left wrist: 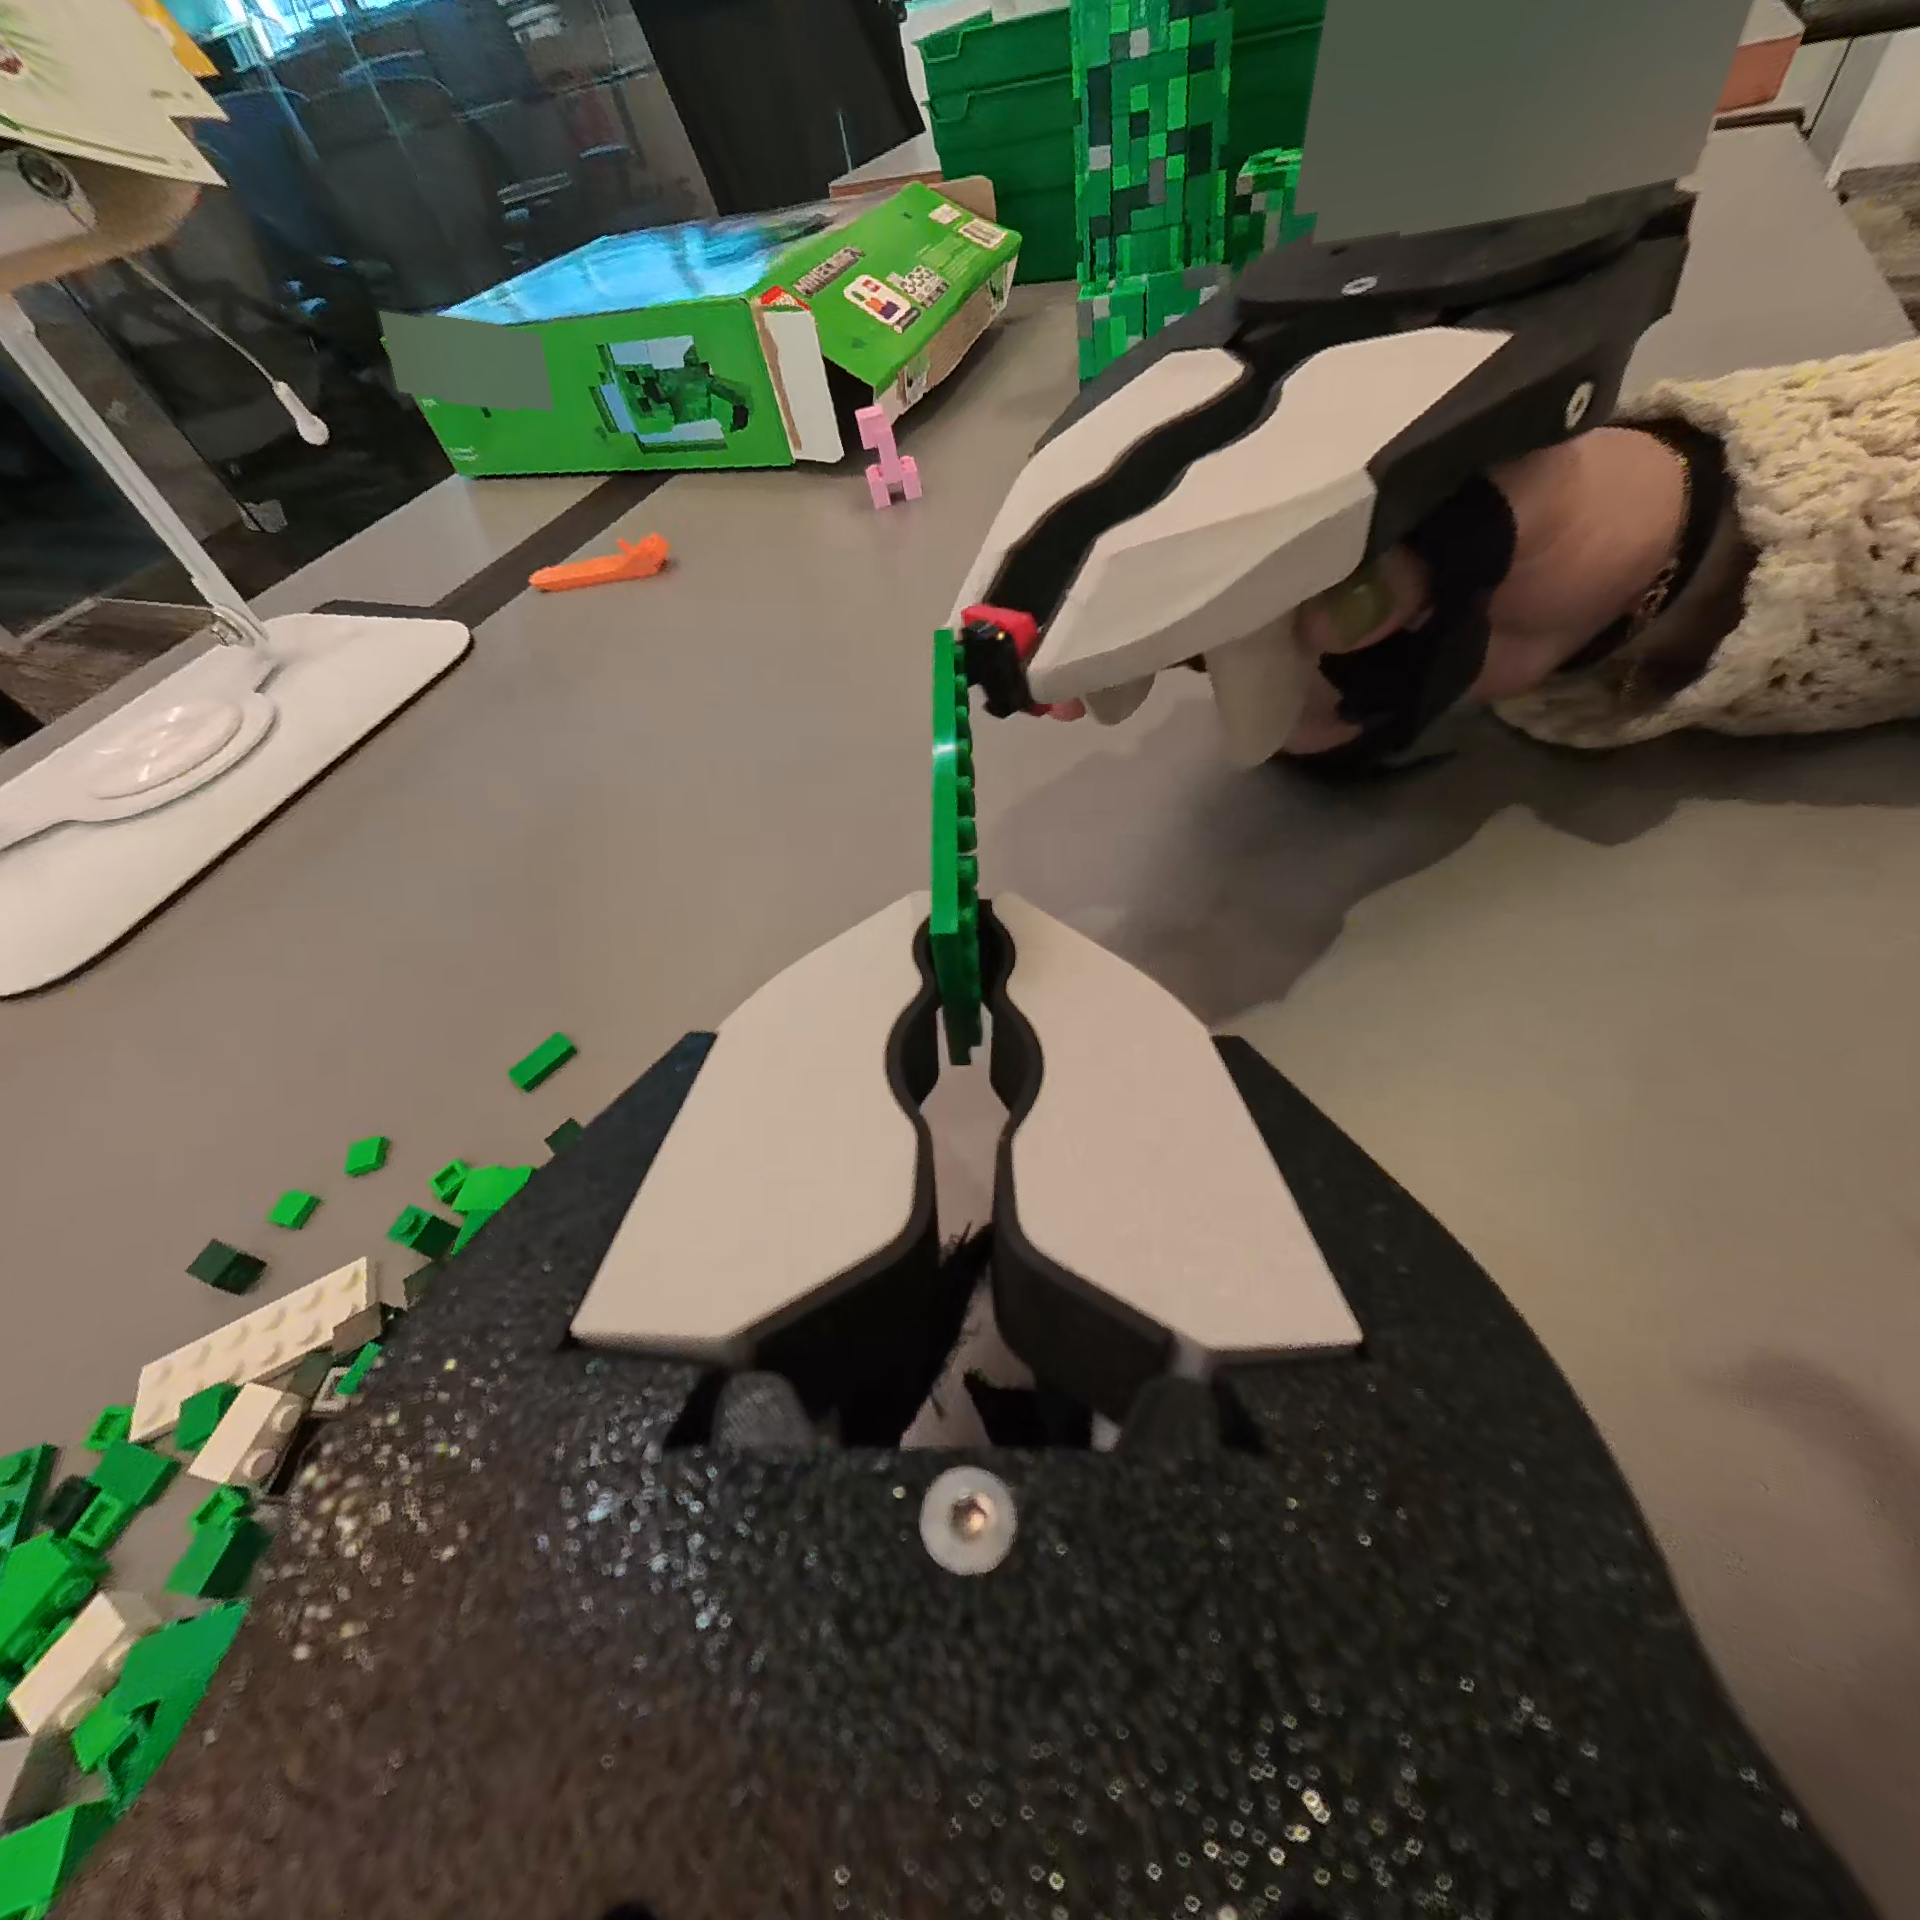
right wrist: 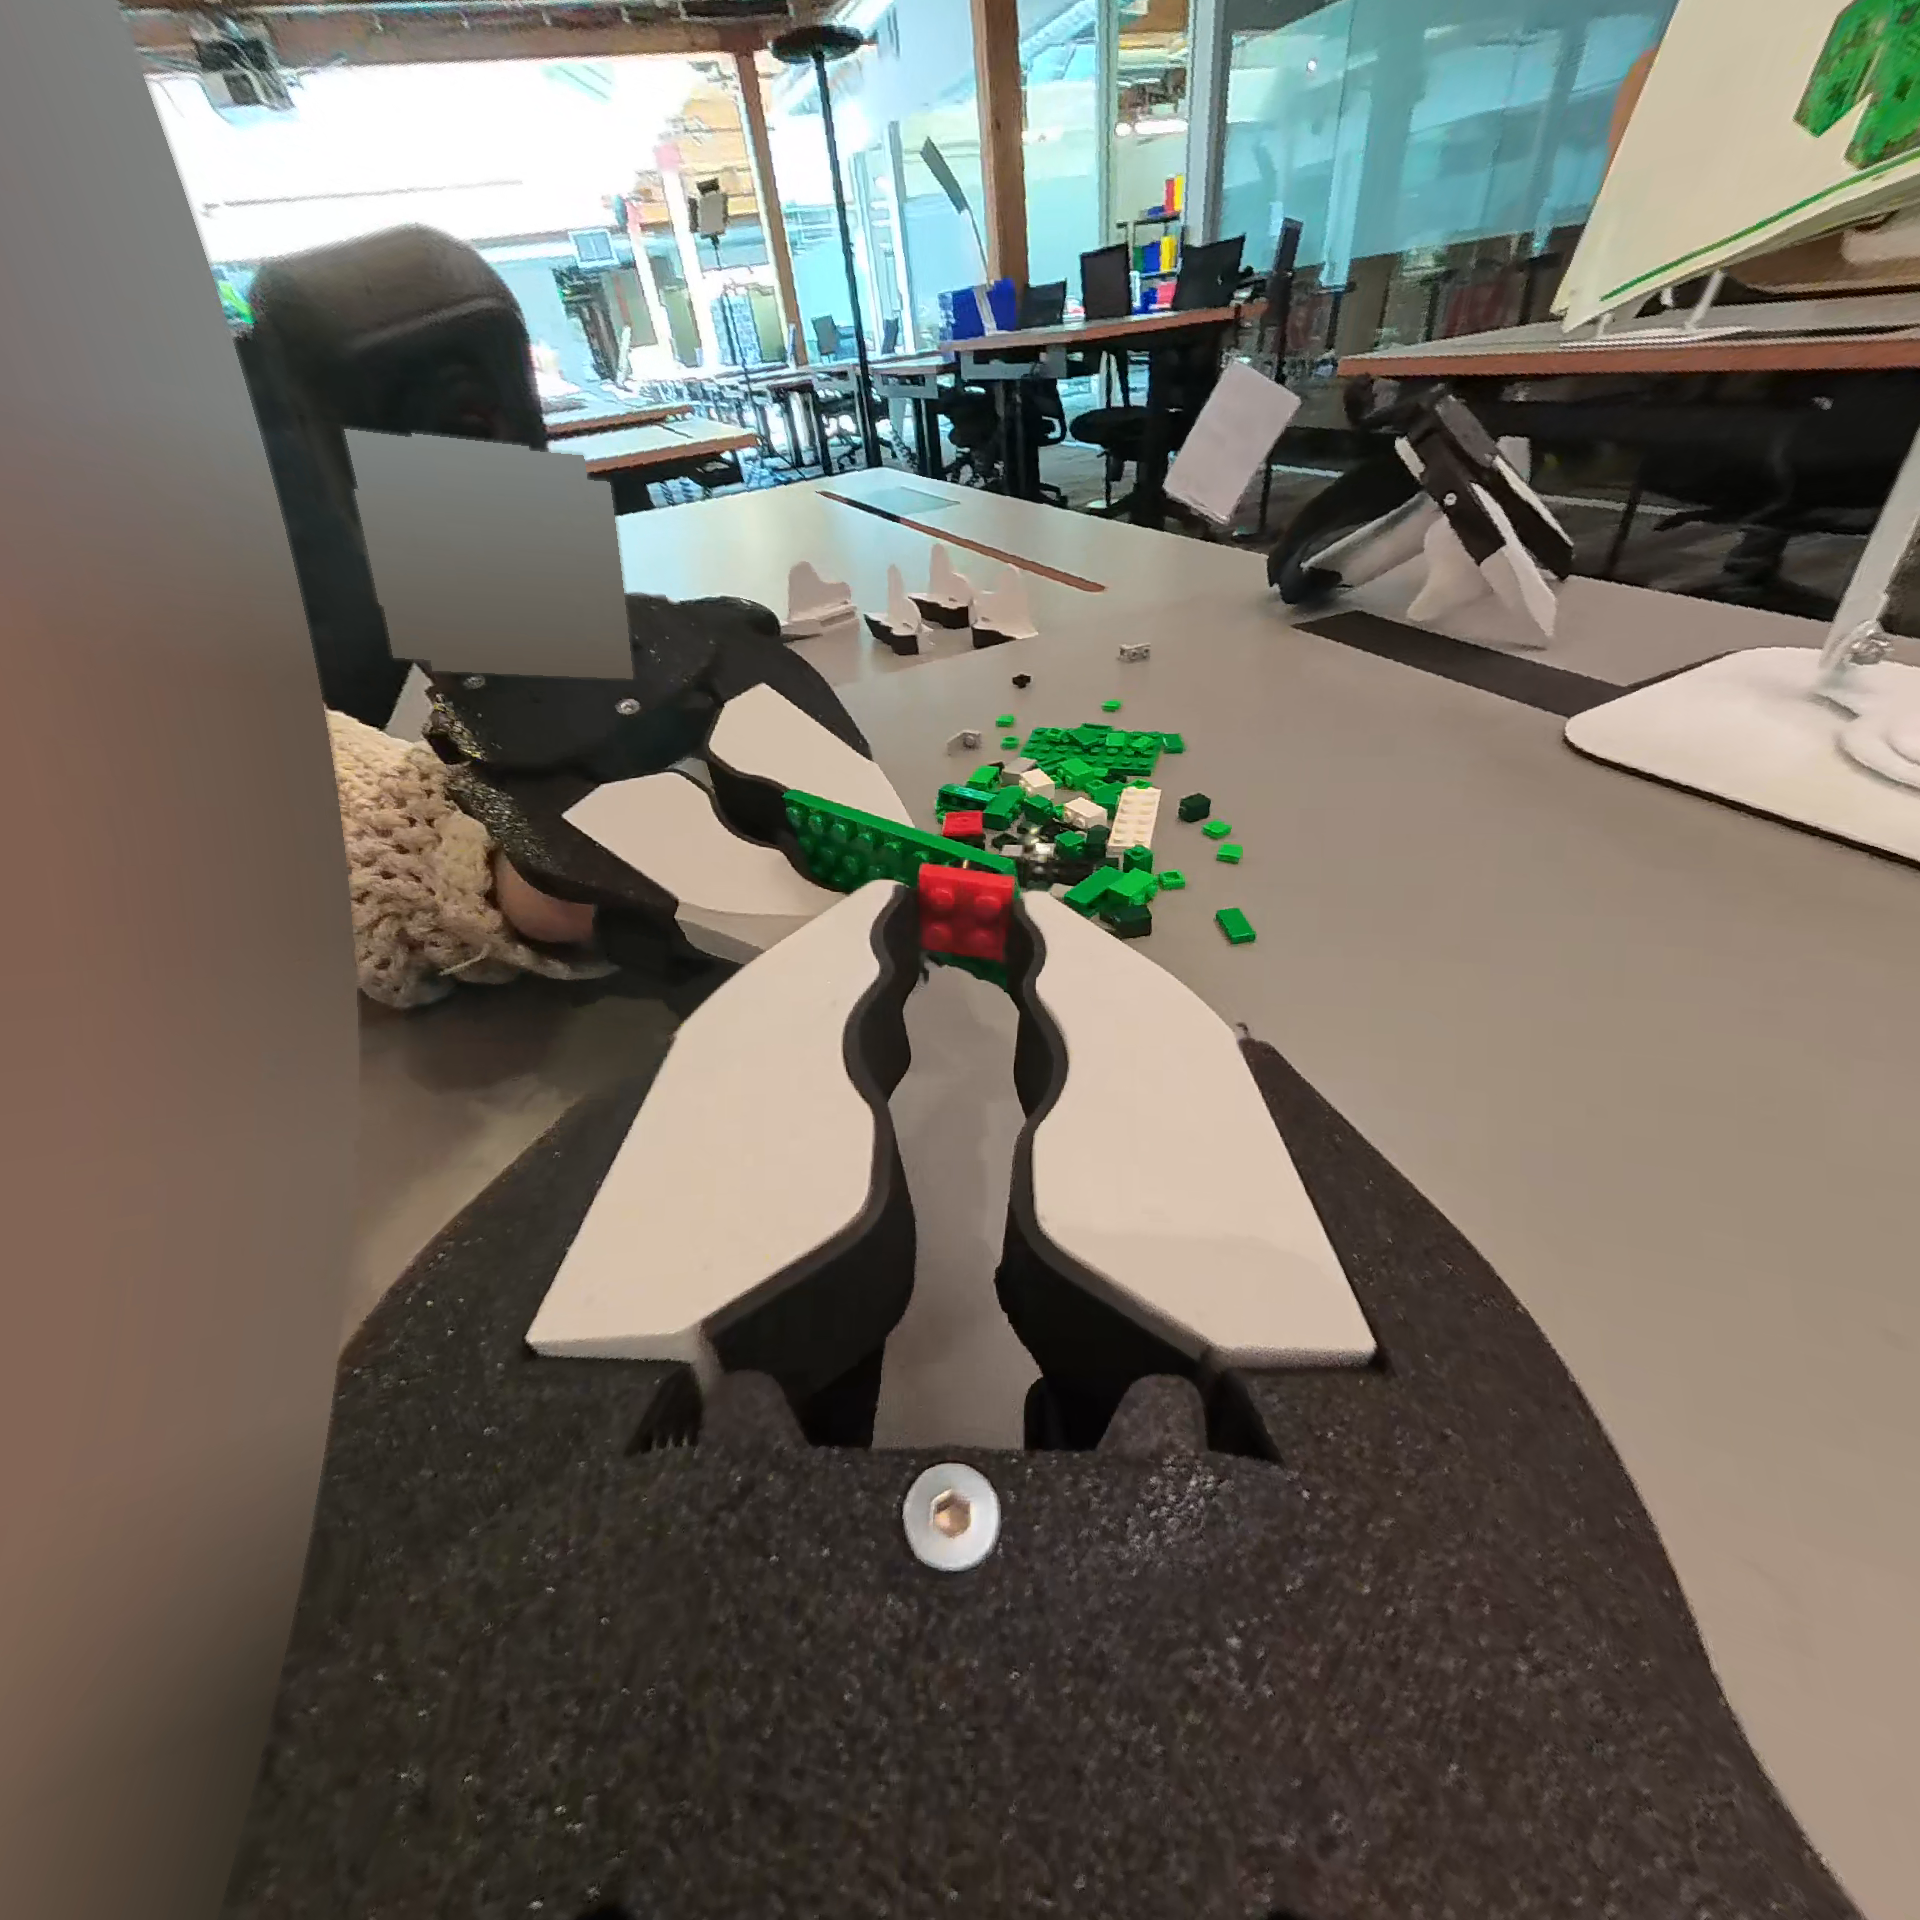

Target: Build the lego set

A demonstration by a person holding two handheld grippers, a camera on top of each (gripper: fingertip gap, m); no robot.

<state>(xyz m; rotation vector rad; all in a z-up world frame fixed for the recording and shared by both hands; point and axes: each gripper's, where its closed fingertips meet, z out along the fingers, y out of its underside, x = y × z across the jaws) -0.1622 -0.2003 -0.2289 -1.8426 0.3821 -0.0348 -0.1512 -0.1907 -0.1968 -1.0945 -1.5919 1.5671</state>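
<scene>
Two grippers meet at the green plate (left wrist: pixel 954 831), which we take as the landmark. Our left gripper (left wrist: pixel 961 940) is clamped on its near end and holds it on edge above the table (left wrist: pixel 644 790). Our right gripper (right wrist: pixel 961 920) pinches a red brick (right wrist: pixel 964 912) against the far end. We should press straight onto the studs, brace the plate firmly, and avoid twisting.

Both views are evenly daylit; soft shadows are cast on the table (left wrist: pixel 623 790) (edges strongly bowed, windows (right wrist: pixel 436 135) overexposed).
</scene>
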